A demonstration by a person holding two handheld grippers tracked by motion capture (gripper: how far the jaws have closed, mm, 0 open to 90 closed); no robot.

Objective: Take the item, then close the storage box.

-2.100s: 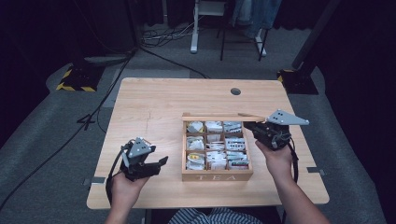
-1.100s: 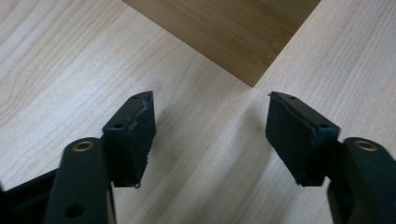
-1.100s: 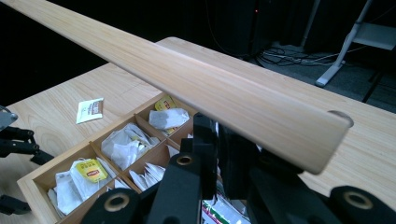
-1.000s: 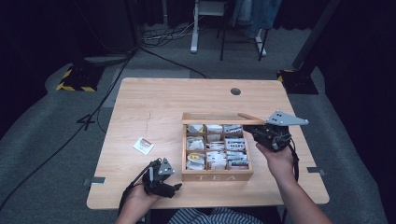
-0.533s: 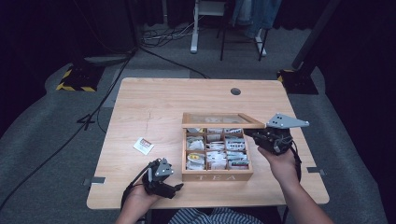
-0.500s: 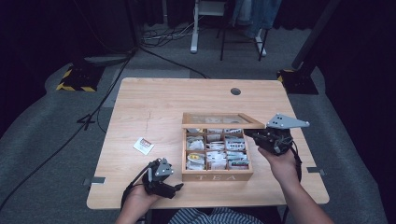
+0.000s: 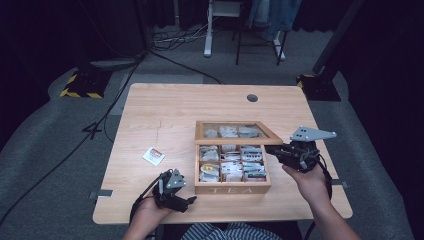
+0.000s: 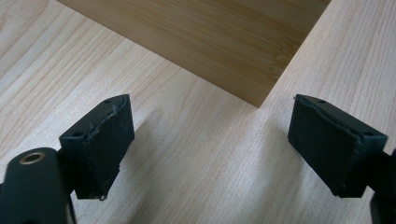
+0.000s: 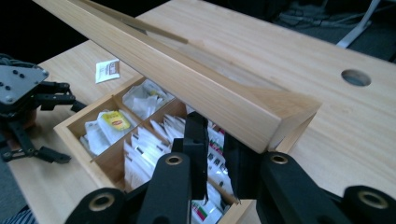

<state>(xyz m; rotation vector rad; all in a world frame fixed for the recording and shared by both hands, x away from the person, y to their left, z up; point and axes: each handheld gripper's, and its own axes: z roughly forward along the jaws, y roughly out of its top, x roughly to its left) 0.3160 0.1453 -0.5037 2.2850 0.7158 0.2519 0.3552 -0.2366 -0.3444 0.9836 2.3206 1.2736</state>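
The right hand-held gripper (image 7: 274, 149) sits at the right edge of the tea box (image 7: 232, 189), at centre-right of the high view. In the right gripper view its jaws stand nearly together, with a narrow gap and nothing pinched, having just been opening. They lie directly under the near corner of the lid (image 9: 261, 116).

The lid is half-raised and tilted. Its long axis runs from that corner toward the upper left of the right gripper view, across the compartments of tea bags (image 9: 149, 140).

The left hand-held gripper (image 7: 189, 200) rests low at the box's lower-left corner, jaws wide apart and empty.

Judgement: the right one is nearer the lid and is placed to move it.

A single tea bag (image 7: 154, 156) lies apart, left of the box on the table (image 7: 175, 110).
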